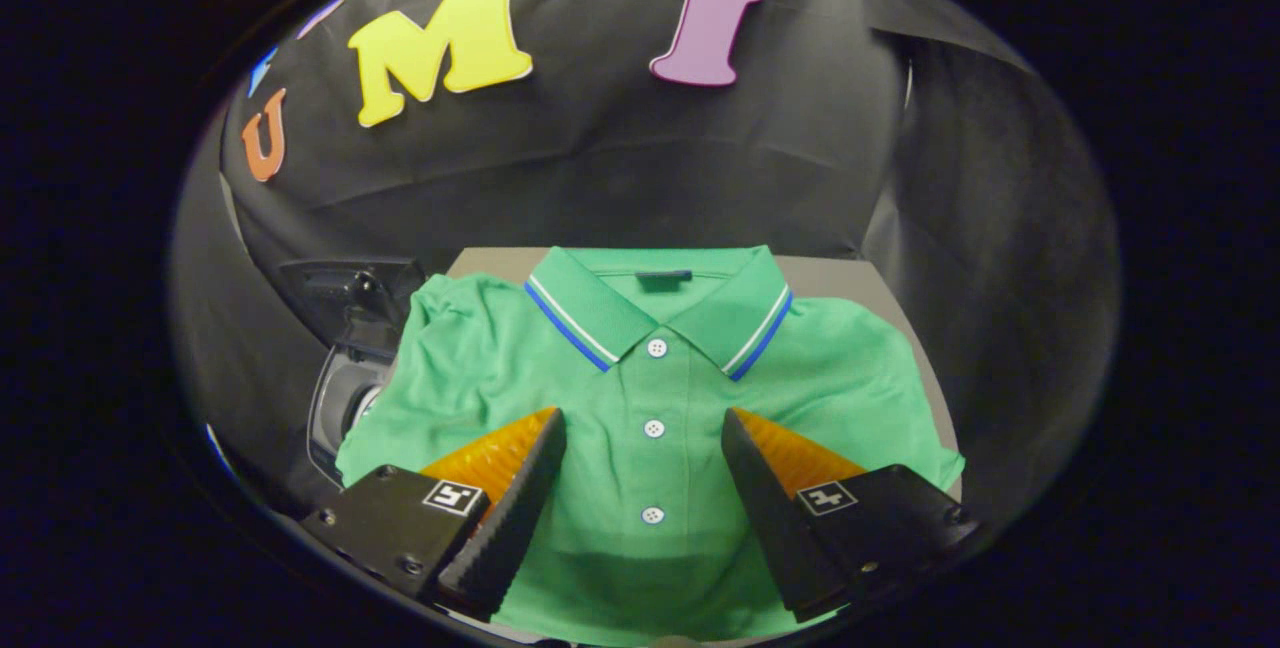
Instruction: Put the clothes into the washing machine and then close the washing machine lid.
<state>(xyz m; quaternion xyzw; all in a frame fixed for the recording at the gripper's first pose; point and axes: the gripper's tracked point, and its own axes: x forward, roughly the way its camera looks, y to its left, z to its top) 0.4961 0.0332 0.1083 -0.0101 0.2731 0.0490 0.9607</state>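
hovering over a green polo shirt [650, 398] spread flat on a grey table [850, 278], the gripper [645, 428] is spread wide, holding nothing — its button placket lies between the fingers. soft, light, floppy fabric — probably best pinched at a bunched fold mid-chest.

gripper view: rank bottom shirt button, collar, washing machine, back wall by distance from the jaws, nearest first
The gripper is open over the green polo shirt.
1. Bottom button: between the jaws.
2. Collar: beyond the jaws, at the shirt's far end.
3. Washing machine: off to the left, partly under the shirt's sleeve; too close to call against the collar.
4. Back wall: farthest.
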